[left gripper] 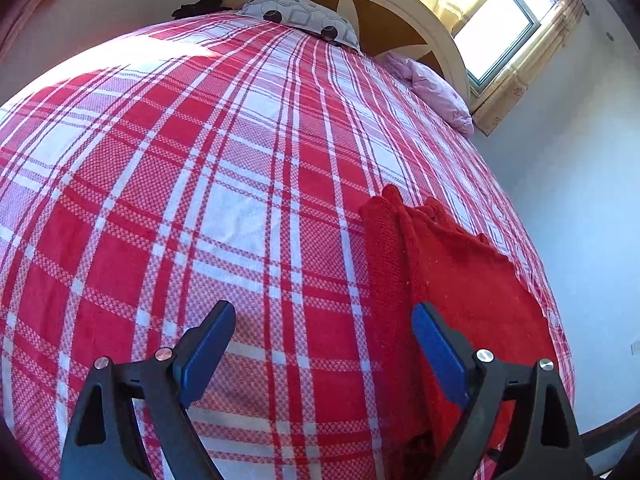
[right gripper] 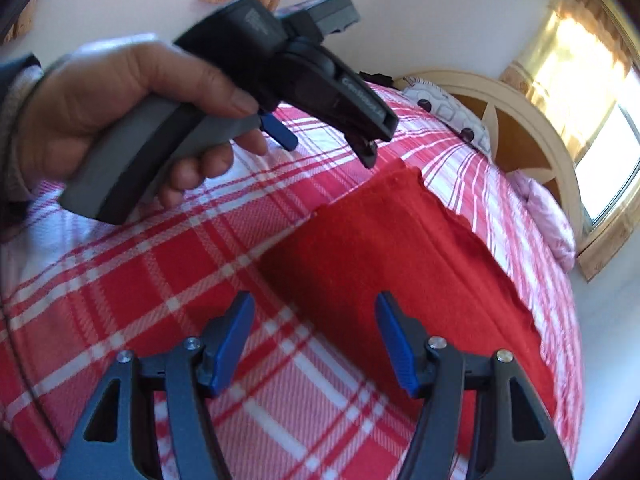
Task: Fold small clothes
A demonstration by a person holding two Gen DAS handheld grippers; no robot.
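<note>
I hold both tongs, left [left gripper: 324, 324] and right [right gripper: 316, 312], apart and empty over the red knit garment [right gripper: 400, 264] on the bed [left gripper: 200, 180]. Step: reaching in. Next, I judge, each must pinch an edge.

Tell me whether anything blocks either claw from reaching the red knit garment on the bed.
Nothing visible does. The red knit garment lies flat on the plaid bedspread, uncovered; the right claw and left claw hover open just short of it.

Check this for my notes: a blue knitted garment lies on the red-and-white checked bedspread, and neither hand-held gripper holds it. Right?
Wrong only in colour: the knitted garment is red, not blue, as the right wrist view shows. It does lie on the checked bedspread, held by neither hand-held gripper.
</note>
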